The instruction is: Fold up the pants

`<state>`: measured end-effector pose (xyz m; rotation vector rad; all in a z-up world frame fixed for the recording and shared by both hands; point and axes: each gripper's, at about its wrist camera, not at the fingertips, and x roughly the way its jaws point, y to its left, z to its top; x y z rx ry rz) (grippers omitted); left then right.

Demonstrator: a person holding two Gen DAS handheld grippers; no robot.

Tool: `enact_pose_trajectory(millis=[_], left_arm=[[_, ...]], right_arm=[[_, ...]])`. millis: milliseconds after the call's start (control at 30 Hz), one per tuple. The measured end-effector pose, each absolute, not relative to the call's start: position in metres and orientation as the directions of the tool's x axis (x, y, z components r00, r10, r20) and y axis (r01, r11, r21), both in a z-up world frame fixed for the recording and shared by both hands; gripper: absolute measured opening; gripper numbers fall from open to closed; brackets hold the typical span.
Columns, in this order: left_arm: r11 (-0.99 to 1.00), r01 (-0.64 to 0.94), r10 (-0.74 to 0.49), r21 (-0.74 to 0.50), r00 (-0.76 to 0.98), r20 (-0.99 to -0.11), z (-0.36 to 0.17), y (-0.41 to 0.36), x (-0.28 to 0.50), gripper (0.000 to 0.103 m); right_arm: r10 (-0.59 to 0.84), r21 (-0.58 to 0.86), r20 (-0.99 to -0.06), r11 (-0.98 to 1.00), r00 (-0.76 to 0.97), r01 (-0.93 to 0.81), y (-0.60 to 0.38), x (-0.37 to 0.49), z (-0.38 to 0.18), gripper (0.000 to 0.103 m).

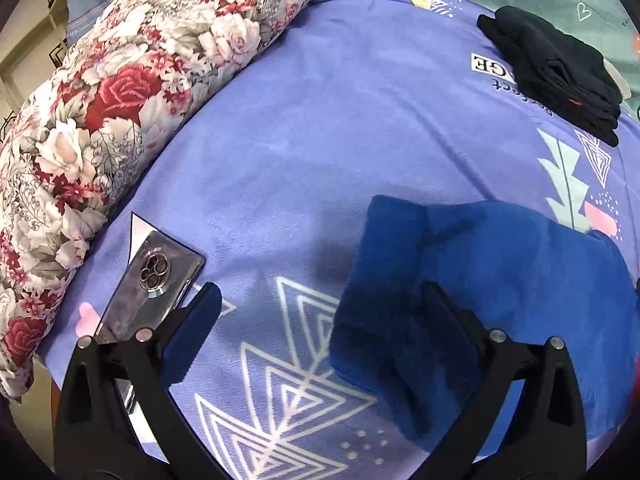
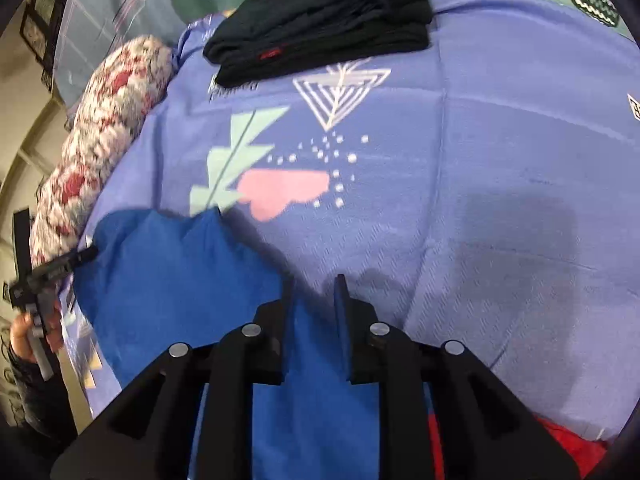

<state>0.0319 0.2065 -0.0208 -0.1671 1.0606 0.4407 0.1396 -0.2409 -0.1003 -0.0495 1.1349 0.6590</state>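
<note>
Blue pants (image 1: pixel 472 280) lie folded on the purple bedsheet (image 1: pixel 320 140). My left gripper (image 1: pixel 320 304) is open wide; its right finger rests over the pants' left part, its left finger is over bare sheet. In the right wrist view the blue pants (image 2: pixel 180 280) run under and between the fingers. My right gripper (image 2: pixel 312 296) is narrowly open with blue cloth showing in the gap; whether it pinches the cloth is unclear. The left gripper (image 2: pixel 86 255) shows at the left edge there.
A phone (image 1: pixel 154 288) lies on the sheet by my left finger. A floral bolster (image 1: pixel 120 92) runs along the left. A stack of folded dark clothes (image 1: pixel 556 68) sits at the far side, also in the right wrist view (image 2: pixel 320 24). Red cloth (image 2: pixel 560 448) lies bottom right.
</note>
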Motion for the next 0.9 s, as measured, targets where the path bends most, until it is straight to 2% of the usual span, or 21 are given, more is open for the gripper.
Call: enact_pose_trajectory(millis=[67, 100, 200, 267, 333, 400, 533, 600, 667, 800, 900], left_arm=[[0.903, -0.425, 0.246, 0.060, 0.400, -0.883, -0.027, 0.209, 0.029, 0.101], [0.903, -0.425, 0.242, 0.056, 0.396, -0.886, -0.029, 0.210, 0.029, 0.101], [0.900, -0.433, 0.232, 0.046, 0.388, -0.892, -0.035, 0.215, 0.032, 0.101], [0.901, -0.431, 0.241, 0.056, 0.387, -0.890, -0.036, 0.217, 0.035, 0.101], [0.904, -0.419, 0.260, 0.081, 0.390, -0.883, -0.036, 0.216, 0.037, 0.101], [0.906, -0.412, 0.273, 0.098, 0.391, -0.879, -0.036, 0.217, 0.038, 0.101], [0.911, -0.404, 0.256, 0.084, 0.394, -0.883, -0.039, 0.221, 0.037, 0.101], [0.913, -0.400, 0.254, 0.084, 0.395, -0.883, -0.040, 0.222, 0.038, 0.101], [0.913, -0.398, 0.258, 0.091, 0.390, -0.884, -0.040, 0.221, 0.040, 0.101], [0.912, -0.389, 0.291, 0.128, 0.395, -0.872, -0.030, 0.213, 0.037, 0.101], [0.918, -0.382, 0.285, 0.108, 0.445, -0.849, -0.010, 0.205, 0.027, 0.101]], right_arm=[[0.447, 0.263, -0.858, 0.804, 0.252, -0.533, -0.240, 0.134, -0.104, 0.030], [0.433, 0.241, -0.861, 0.809, 0.265, -0.537, -0.241, 0.132, -0.105, 0.043], [0.412, 0.204, -0.870, 0.801, 0.272, -0.564, -0.240, 0.127, -0.107, 0.045], [0.389, 0.170, -0.878, 0.798, 0.279, -0.577, -0.237, 0.124, -0.108, 0.040], [0.352, 0.122, -0.889, 0.798, 0.292, -0.591, -0.234, 0.121, -0.108, 0.011], [0.349, 0.099, -0.887, 0.785, 0.303, -0.612, -0.234, 0.117, -0.105, 0.005], [0.382, 0.131, -0.869, 0.790, 0.315, -0.598, -0.246, 0.115, -0.094, 0.005], [0.329, 0.092, -0.887, 0.814, 0.325, -0.574, -0.248, 0.119, -0.104, 0.005], [0.321, 0.085, -0.885, 0.824, 0.338, -0.560, -0.248, 0.121, -0.109, 0.009], [0.301, 0.073, -0.862, 0.870, 0.408, -0.487, -0.271, 0.117, -0.088, 0.035], [0.297, 0.108, -0.830, 0.916, 0.472, -0.387, -0.312, 0.106, -0.069, 0.038]])
